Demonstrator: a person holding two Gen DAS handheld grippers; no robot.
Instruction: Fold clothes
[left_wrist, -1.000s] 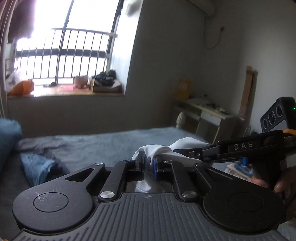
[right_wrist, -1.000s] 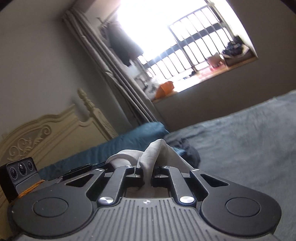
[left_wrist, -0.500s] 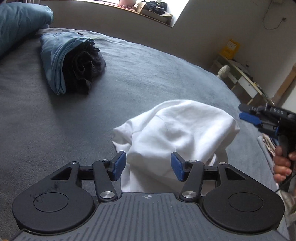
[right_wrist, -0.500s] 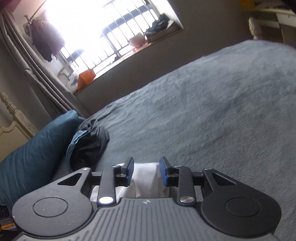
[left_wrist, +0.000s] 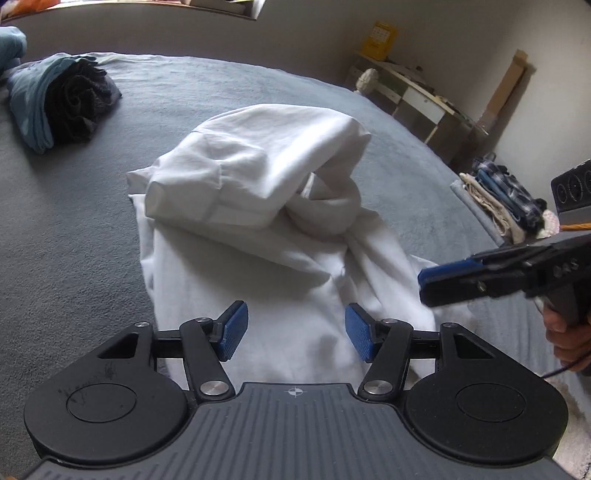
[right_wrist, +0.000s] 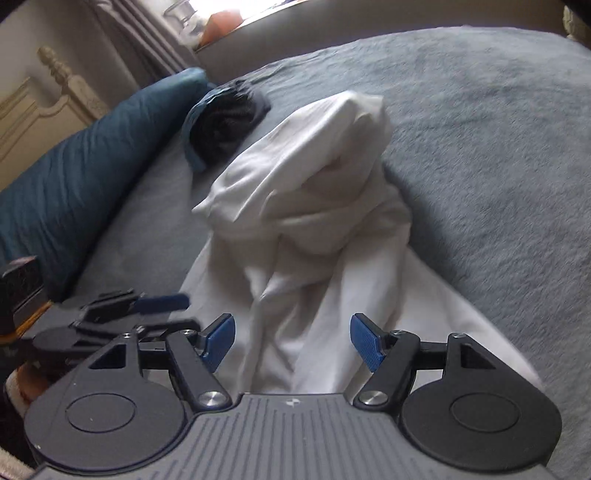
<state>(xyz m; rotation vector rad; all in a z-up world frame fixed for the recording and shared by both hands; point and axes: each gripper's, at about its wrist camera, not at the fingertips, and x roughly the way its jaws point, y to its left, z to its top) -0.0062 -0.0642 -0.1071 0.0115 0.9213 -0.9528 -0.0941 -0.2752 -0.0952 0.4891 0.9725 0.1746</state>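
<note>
A white garment (left_wrist: 258, 192) lies in a rumpled heap on the grey bed cover (left_wrist: 74, 240), its far part billowed up over the flat near part. My left gripper (left_wrist: 293, 328) hovers over the near edge, its jaws opening, blue pads apart and not pressing the cloth. In the right wrist view the same white garment (right_wrist: 314, 221) lies ahead of my right gripper (right_wrist: 293, 339), whose jaws are also opening with only cloth below them. The right gripper (left_wrist: 458, 280) shows at the right of the left wrist view, held by a hand (left_wrist: 569, 332). The left gripper (right_wrist: 162, 306) shows at the left of the right wrist view.
A rolled bundle of blue and dark clothes (left_wrist: 55, 99) lies at the far left of the bed, next to a teal pillow (right_wrist: 85, 166). A stack of folded clothes (left_wrist: 506, 199) sits at the bed's right edge. A low desk (left_wrist: 417, 92) stands by the wall.
Both grippers were shut on the white garment held up high; they have come down to the bed, let go of it and opened. The garment has dropped into a heap.
</note>
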